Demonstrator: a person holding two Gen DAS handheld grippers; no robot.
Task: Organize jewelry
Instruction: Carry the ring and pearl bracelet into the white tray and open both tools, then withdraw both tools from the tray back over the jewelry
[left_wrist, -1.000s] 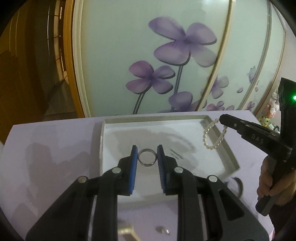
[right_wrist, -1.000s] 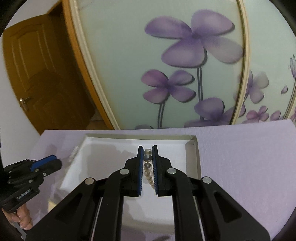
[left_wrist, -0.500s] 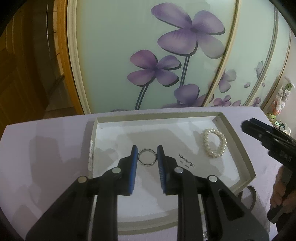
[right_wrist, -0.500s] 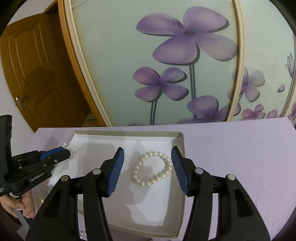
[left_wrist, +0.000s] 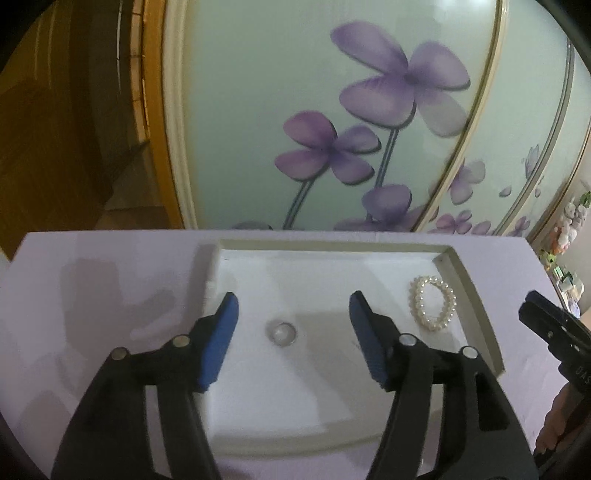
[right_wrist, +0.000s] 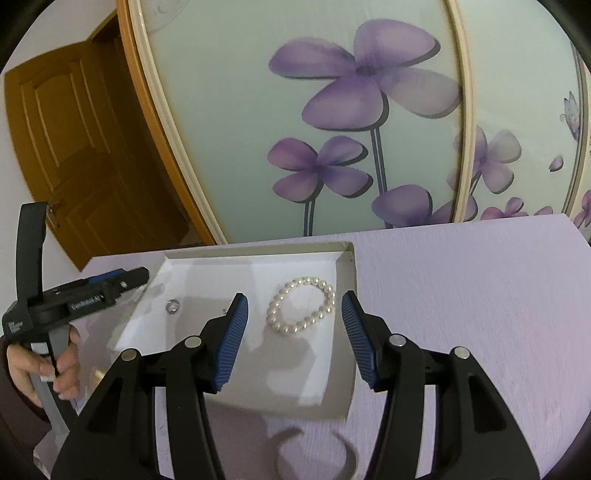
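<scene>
Each camera sits just behind its own gripper, looking forward and steeply down along the fingers, close over the white tray (left_wrist: 476, 295); both face the flowered panel (right_wrist: 332, 92). They share the tray, its pearl bracelet (right_wrist: 301, 310) and ring (left_wrist: 281, 331); each catches the other gripper at its edge.

Behind the pale lilac desk (right_wrist: 461, 295), tall sliding panels (right_wrist: 240, 147) of frosted pale green glass, printed with large purple flowers (right_wrist: 362, 74) on thin dark stems and framed in cream and gold trim (right_wrist: 469, 110). To the left, a brown panelled wooden door (right_wrist: 74, 147) with a metal handle, set in a white wall. At far right, small plush toys (left_wrist: 570, 225), blurred. Soft indoor light, faint shadows on the desk.
</scene>
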